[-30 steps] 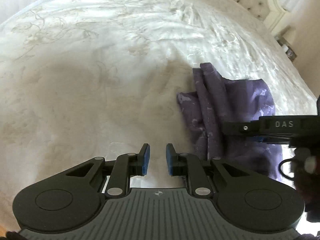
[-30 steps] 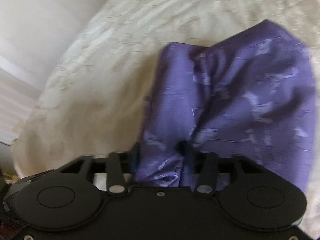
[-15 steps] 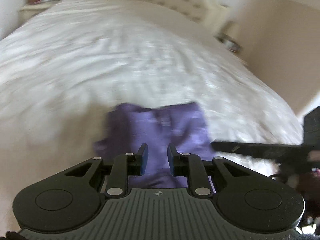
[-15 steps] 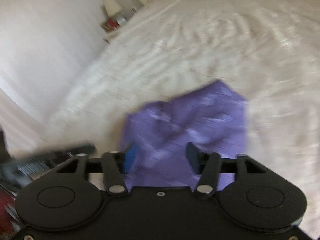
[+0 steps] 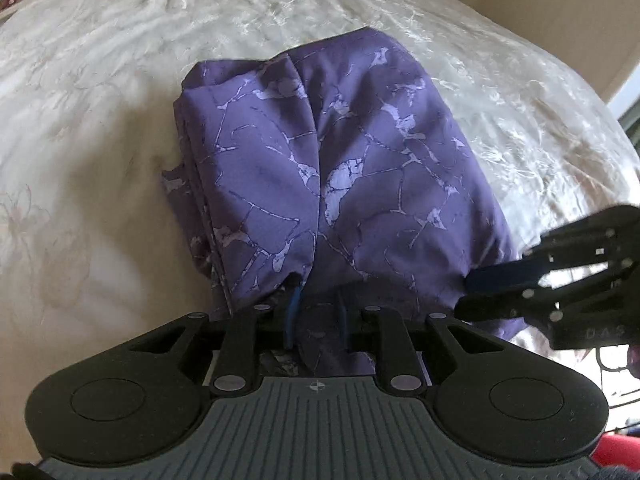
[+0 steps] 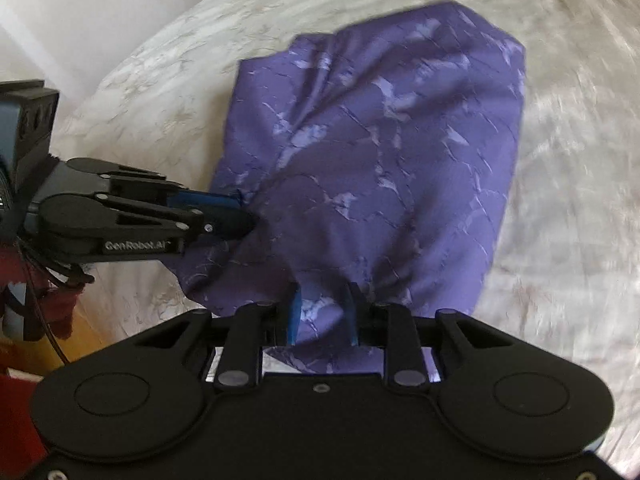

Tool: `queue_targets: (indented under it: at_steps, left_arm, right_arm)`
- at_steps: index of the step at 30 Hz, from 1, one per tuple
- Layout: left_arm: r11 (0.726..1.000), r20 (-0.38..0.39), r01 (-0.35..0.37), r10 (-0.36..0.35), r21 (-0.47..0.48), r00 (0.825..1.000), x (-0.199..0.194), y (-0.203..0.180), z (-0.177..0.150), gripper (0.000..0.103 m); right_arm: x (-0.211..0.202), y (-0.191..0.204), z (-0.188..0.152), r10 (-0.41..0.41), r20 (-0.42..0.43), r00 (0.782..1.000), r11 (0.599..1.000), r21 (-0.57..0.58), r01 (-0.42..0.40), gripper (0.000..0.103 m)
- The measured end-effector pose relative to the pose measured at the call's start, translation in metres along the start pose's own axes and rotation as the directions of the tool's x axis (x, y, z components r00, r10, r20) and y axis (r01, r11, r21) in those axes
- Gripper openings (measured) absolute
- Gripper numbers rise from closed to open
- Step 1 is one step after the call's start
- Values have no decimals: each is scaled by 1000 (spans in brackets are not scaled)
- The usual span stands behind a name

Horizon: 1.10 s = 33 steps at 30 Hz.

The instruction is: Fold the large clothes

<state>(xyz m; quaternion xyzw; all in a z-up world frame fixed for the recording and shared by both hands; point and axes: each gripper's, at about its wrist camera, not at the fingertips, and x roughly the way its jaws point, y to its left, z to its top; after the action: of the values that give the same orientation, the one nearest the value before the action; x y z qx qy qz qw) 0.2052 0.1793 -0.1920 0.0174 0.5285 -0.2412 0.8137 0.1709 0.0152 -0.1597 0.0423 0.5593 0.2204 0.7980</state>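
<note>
- Left wrist view: the purple garment [image 5: 360, 168] is clamped at its near edge by the left gripper [image 5: 316, 320], on the bed [image 5: 80, 120].
- Its near edge is likewise pinched by the right gripper [image 6: 322, 316].

One purple garment [image 5: 360, 168], apparently; two hand-held grippers; one bed [image 5: 100, 100].

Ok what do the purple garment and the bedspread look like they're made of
Purple garment: thin woven cloth, maybe cotton or rayon, matte, with a pale crackle print; it drapes in soft folds. Bedspread: cream fabric with a satiny sheen and faint floral pattern, possibly jacquard or embroidered.
</note>
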Motion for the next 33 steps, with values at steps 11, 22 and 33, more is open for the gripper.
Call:
queue_targets:
  at_steps: [11, 22, 33]
  left_arm:
    - [999, -5, -4, 4, -32, 1000, -1, -3, 3, 21]
    - [998, 2, -7, 7, -66, 1000, -1, 1, 2, 20]
    - [954, 125, 138, -108, -265, 986, -47, 42, -5, 103]
  right_arm:
    - [-17, -45, 95, -196, 244, 950, 980, 78, 182, 39]
    - [70, -62, 141, -311, -3, 950, 950, 27, 311, 40]
    - [-8, -102, 86, -121, 235, 964, 966, 251, 61, 103]
